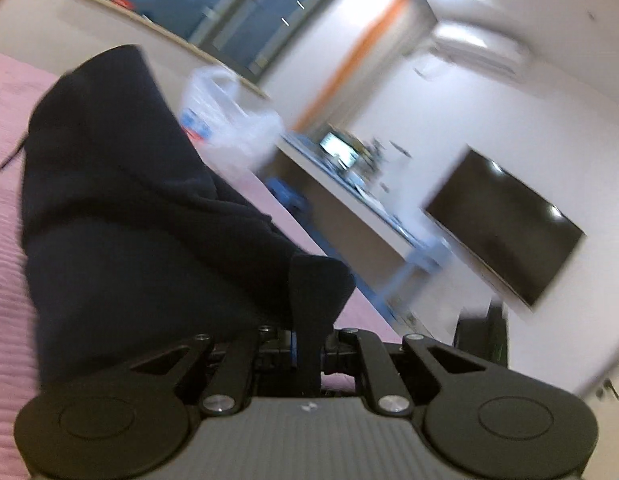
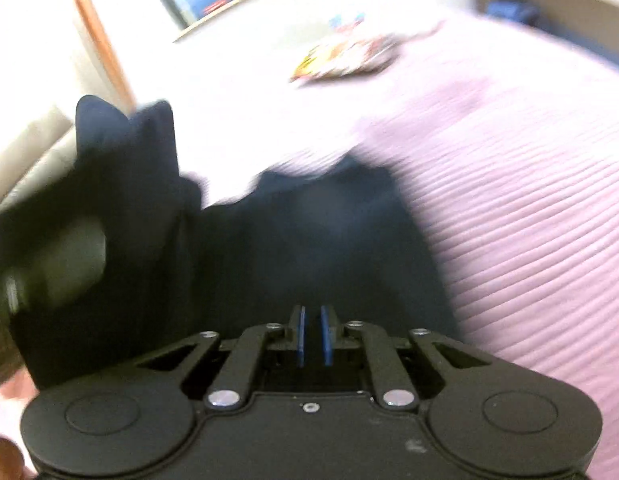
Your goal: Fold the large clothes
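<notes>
A dark navy garment (image 1: 129, 208) is lifted off the pink ribbed bedspread (image 1: 5, 264). My left gripper (image 1: 309, 320) is shut on a fold of its cloth, which bunches over the fingers and hangs to the left. In the right wrist view the same garment (image 2: 309, 240) spreads just ahead of my right gripper (image 2: 313, 334). Its blue pads (image 2: 301, 336) stand a narrow gap apart with no cloth seen between them. The left gripper's body (image 2: 49, 264), draped in cloth, shows at the left.
The pink bedspread (image 2: 529, 200) fills the right. A colourful packet (image 2: 345, 56) lies on its far part. A white plastic bag (image 1: 229, 120) sits beyond the garment. A desk (image 1: 349, 200), a wall television (image 1: 505, 232) and a window (image 1: 237, 4) are behind.
</notes>
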A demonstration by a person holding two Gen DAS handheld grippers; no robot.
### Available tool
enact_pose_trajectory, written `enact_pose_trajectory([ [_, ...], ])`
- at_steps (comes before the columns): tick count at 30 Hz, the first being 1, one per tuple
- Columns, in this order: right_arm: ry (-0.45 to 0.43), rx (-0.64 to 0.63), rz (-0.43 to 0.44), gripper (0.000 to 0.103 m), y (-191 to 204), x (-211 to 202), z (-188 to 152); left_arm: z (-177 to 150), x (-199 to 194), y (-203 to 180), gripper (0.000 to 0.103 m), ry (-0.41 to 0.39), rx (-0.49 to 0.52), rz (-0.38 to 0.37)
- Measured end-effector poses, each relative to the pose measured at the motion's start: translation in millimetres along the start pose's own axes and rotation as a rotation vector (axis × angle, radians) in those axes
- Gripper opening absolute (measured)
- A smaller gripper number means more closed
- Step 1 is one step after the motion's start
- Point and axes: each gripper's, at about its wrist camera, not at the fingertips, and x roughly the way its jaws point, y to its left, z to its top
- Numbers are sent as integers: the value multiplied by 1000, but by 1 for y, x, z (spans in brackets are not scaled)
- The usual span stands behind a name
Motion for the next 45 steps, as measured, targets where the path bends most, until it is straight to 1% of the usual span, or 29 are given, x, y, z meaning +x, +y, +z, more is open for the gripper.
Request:
enact_pose_trajectory([
  [3, -22, -42, -98, 14, -28, -13, 10, -23, 35, -11, 10, 107, 24, -12],
  [6, -29, -74, -194, 14, -48, -12, 15, -56, 79, -11, 10, 257, 67, -13],
  [8, -45, -93, -234, 14, -55, -11, 18, -77, 102, -12, 10, 347, 123, 20],
  [10, -63, -117, -249, 14, -59, -13, 26, -85, 112, -6, 10, 388, 128, 18],
  [12, -89, -156, -241, 15, -56, -15, 38, -85, 111, -8, 10, 402, 144, 12],
  [15, -104, -240, -153, 18, -37, -10, 64, -79, 99, -6, 10, 410, 142, 6],
  [16, -112, -270, -104, 21, -27, -5, 76, -77, 94, -4, 10, 414, 131, 7],
  [17, -112, -286, -58, 31, -17, -1, 86, -68, 93, -1, 10, 420, 124, 4],
  [18, -107, -297, -7, 37, -8, 5, 95, -63, 86, -4, 14, 420, 123, -13],
  [19, -99, -309, 48, 37, 3, 13, 106, -57, 76, -6, 17, 416, 122, -33],
  [22, -75, -363, 160, 37, 35, 38, 127, -33, 44, -7, 22, 366, 130, -53],
  [24, -68, -441, 196, 36, 61, 53, 130, -14, 23, 1, 22, 309, 126, -46],
  [25, -54, -492, 214, 35, 77, 62, 128, -2, 12, 9, 22, 273, 99, -20],
  [27, -13, -564, 246, 19, 95, 85, 122, 20, -7, 35, 22, 165, 50, 51],
  [28, 23, -596, 241, 18, 100, 100, 116, 29, -14, 55, 22, 93, 3, 115],
  [29, 56, -622, 217, 15, 101, 113, 109, 34, -17, 73, 21, 44, -34, 177],
  [30, 71, -647, 173, 11, 99, 123, 102, 38, -15, 90, 21, 10, -60, 239],
  [31, 75, -669, 96, 11, 91, 130, 94, 39, -10, 107, 20, -19, -83, 299],
  [32, 65, -672, 23, 9, 81, 133, 90, 40, -1, 123, 20, -29, -108, 315],
  [33, 52, -653, -33, 9, 68, 134, 89, 39, 9, 134, 20, -24, -131, 288],
  [34, 59, -611, -79, 9, 53, 131, 91, 35, 25, 141, 20, 5, -152, 264],
  [36, 89, -506, -110, 9, 20, 123, 98, 24, 51, 142, 20, 77, -132, 242],
  [37, 89, -460, -87, 9, 7, 114, 104, 20, 53, 140, 20, 93, -118, 245],
  [38, 81, -405, -38, 11, -5, 102, 111, 17, 58, 136, 21, 101, -106, 253],
  [39, 78, -355, 2, 31, -14, 90, 114, 17, 55, 137, 21, 101, -103, 251],
  [41, 75, -267, 15, 67, -22, 86, 134, 13, 53, 142, 22, 93, -138, 244],
  [43, 92, -220, 84, 70, -31, 87, 145, 14, 48, 148, 22, 89, -173, 231],
  [44, 119, -198, 123, 75, -30, 93, 149, 15, 53, 146, 22, 91, -180, 226],
  [45, 150, -170, 165, 75, -32, 102, 153, 17, 51, 142, 22, 94, -177, 224],
])
